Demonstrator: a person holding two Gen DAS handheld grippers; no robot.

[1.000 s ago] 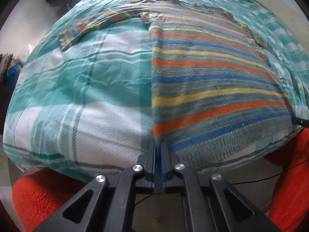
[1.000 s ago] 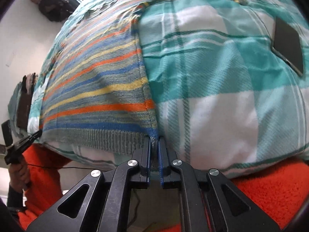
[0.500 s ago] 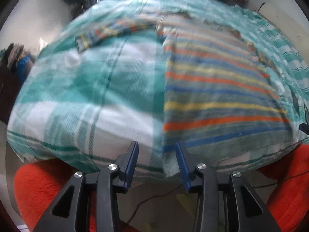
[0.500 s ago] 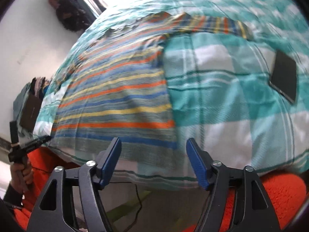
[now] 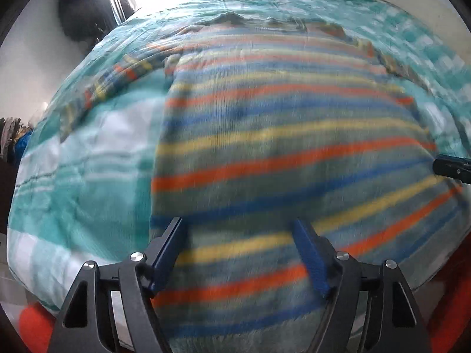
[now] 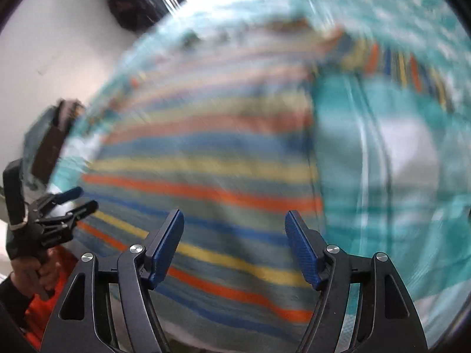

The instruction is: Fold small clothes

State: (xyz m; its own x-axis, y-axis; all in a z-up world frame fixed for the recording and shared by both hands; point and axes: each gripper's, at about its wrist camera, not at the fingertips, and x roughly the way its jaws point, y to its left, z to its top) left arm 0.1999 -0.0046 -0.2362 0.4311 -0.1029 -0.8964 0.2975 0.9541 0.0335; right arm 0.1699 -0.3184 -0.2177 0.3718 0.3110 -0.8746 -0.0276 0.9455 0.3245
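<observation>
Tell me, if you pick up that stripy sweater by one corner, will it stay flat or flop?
The stripy sweater would probably flop: it looks like soft knit draped flat over the bed. It seems light, and unlikely to slip from the pads.

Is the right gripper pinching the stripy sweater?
No, the right gripper is wide open, hovering over the sweater with nothing between its fingers.

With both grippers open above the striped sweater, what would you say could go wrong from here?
1. Both views are motion-blurred, so a grab now may land off the hem of the striped sweater.
2. The left gripper and right gripper hover over the body, where closing might pinch the checked blanket too.
3. The sleeve lies spread out and may drag askew during a fold.
</observation>
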